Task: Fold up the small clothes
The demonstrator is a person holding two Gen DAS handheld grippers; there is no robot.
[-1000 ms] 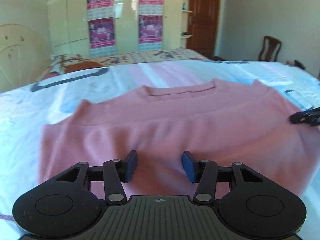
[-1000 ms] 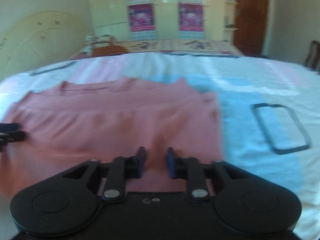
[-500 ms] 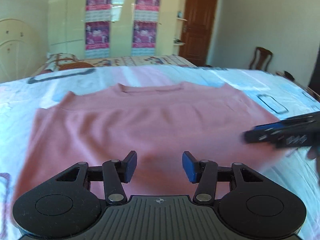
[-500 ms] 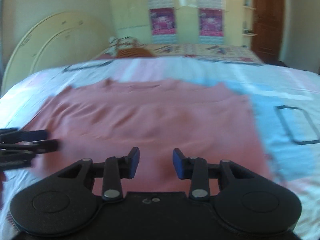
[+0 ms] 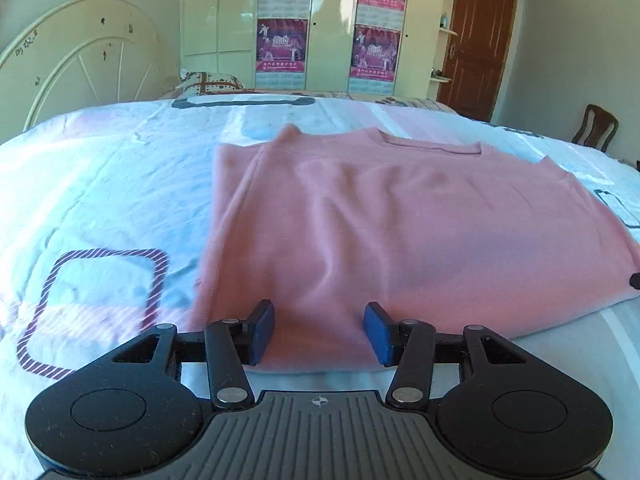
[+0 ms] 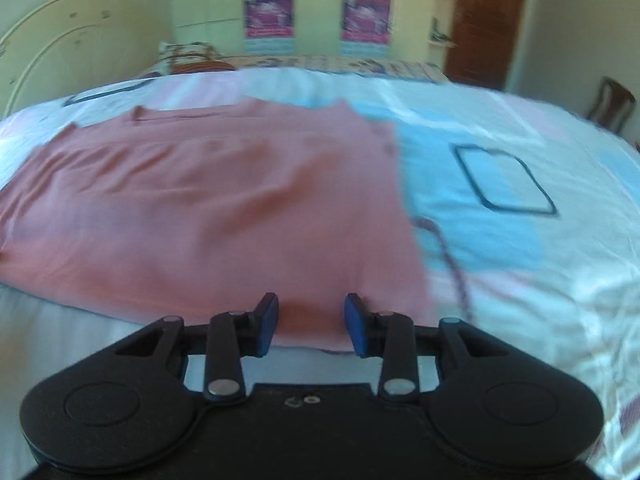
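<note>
A pink top (image 5: pixel 400 232) lies flat on the bed, neckline at the far side. It also shows in the right wrist view (image 6: pixel 208 208). My left gripper (image 5: pixel 319 330) is open and empty, with its fingertips over the top's near left corner. My right gripper (image 6: pixel 312 322) is open and empty, with its fingertips over the top's near right corner. A dark tip of the right gripper (image 5: pixel 635 280) shows at the right edge of the left wrist view.
The bed sheet (image 5: pixel 100 184) is white with blue and pink patches and outlined squares (image 6: pixel 504 180). A headboard (image 5: pixel 80 64) stands at the far left. Wardrobes with posters (image 5: pixel 328 24), a brown door (image 5: pixel 480 40) and a chair (image 5: pixel 596 128) are beyond the bed.
Both grippers have moved apart, the left toward the top's left corner and the right toward its right corner. The right gripper's jaws have opened wider. The top has not moved.
</note>
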